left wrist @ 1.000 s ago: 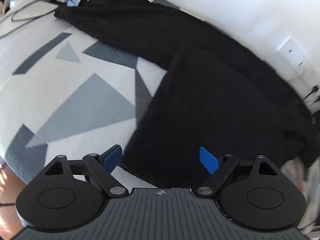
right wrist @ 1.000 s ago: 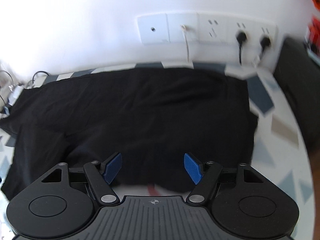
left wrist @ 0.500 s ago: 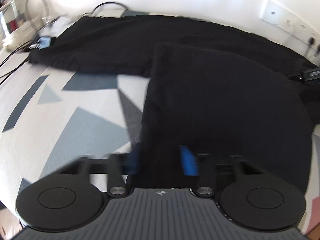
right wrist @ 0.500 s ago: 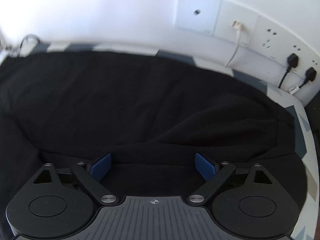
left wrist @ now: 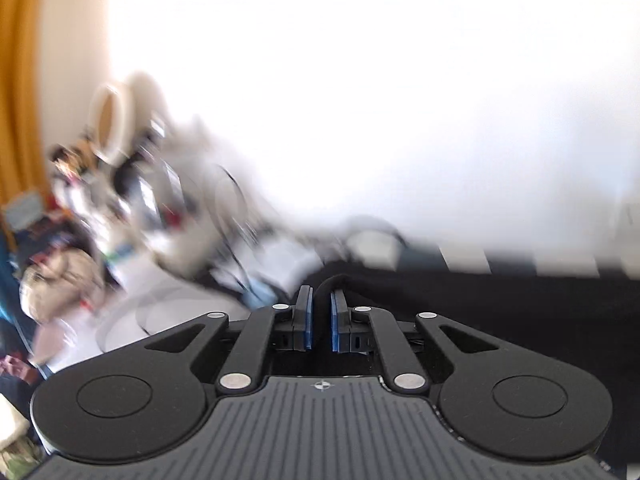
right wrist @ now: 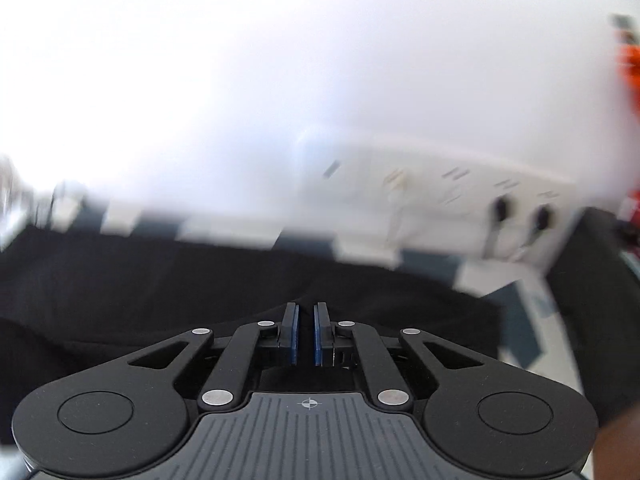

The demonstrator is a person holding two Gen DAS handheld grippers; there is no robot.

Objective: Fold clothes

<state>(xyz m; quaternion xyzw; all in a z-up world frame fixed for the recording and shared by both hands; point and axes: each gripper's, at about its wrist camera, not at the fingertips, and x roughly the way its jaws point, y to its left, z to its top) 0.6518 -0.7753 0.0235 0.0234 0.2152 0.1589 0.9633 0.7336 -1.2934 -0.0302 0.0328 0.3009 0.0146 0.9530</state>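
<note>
In the left wrist view, the left gripper [left wrist: 322, 320] is closed on a raised fold of the black garment [left wrist: 500, 304], which lies on the patterned bed cover [left wrist: 464, 258] by the white wall. The cloth is soft and light — it will sag and can slip from narrow pads.

In the right wrist view, the right gripper [right wrist: 306, 332] has just closed, pinching the black garment [right wrist: 160, 280] at its near edge — best to hold hems or corners.
</note>
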